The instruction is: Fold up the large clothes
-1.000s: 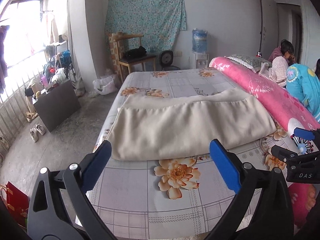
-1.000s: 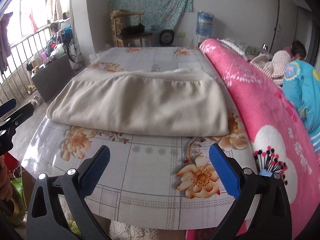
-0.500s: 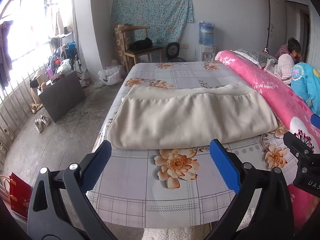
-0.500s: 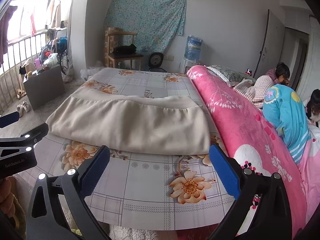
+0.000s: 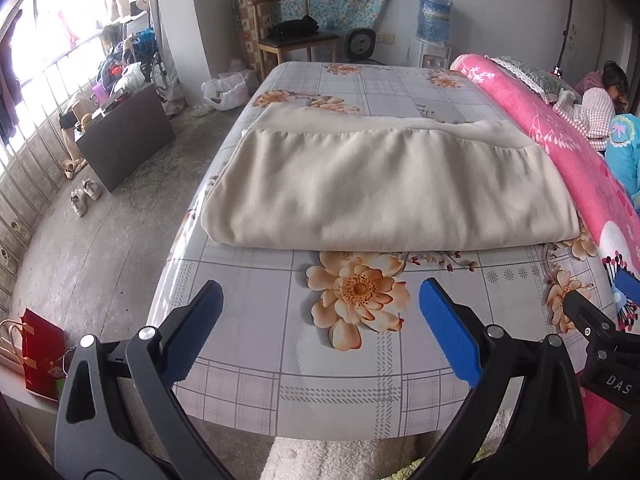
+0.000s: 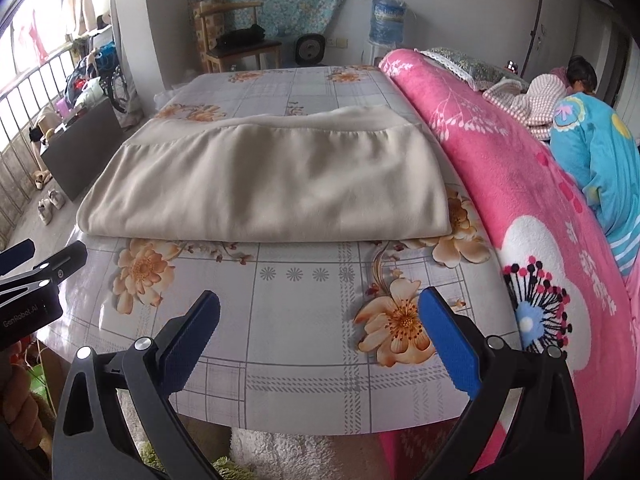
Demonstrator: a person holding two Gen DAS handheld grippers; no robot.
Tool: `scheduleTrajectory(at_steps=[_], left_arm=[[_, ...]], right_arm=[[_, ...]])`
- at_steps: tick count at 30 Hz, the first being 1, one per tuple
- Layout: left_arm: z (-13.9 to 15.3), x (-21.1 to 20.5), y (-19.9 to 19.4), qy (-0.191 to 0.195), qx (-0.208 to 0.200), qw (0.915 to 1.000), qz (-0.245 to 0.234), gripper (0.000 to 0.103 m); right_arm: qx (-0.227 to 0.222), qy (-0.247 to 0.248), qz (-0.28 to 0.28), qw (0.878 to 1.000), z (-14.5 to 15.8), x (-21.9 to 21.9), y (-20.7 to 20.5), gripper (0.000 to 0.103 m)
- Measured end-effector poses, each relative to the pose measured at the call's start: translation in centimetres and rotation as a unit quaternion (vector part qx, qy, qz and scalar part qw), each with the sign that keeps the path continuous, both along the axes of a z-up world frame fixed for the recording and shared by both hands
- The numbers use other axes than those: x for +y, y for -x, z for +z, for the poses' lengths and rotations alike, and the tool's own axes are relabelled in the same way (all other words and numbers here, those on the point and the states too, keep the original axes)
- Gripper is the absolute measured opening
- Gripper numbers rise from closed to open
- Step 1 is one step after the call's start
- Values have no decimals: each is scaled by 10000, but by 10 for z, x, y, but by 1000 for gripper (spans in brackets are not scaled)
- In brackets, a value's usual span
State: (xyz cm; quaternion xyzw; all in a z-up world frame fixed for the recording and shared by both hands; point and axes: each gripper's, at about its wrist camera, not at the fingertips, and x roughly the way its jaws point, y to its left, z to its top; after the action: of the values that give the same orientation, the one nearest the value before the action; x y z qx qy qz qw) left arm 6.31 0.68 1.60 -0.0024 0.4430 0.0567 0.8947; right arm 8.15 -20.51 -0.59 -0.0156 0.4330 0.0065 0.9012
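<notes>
Cream garment lies folded flat on the floral bed sheet. Left gripper and right gripper hover near the bed's edge, jaws spread wide, holding nothing.

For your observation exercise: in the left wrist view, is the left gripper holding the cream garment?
No: the left gripper is open and empty over the floral sheet, short of the folded cream garment.

Home bedroom, bed, pink blanket
</notes>
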Motion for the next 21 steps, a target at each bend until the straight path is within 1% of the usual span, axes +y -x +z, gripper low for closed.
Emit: scheduleTrajectory(at_steps=[4, 12, 15, 21], left_arm=[[-4, -1, -3, 64, 143, 9999, 25, 95], [-8, -11, -7, -44, 350, 9994, 17, 95], [-9, -12, -8, -84, 434, 9990, 49, 95], [-10, -15, -8, -108, 467, 9988, 44, 95]], right_arm=[[-2, 38, -94, 9999, 0, -2, -1, 97], [-34, 94, -206, 9997, 1, -7, -1, 97], [24, 81, -186, 9998, -2, -7, -2, 97], [32, 95, -96, 9999, -3, -4, -4, 97]])
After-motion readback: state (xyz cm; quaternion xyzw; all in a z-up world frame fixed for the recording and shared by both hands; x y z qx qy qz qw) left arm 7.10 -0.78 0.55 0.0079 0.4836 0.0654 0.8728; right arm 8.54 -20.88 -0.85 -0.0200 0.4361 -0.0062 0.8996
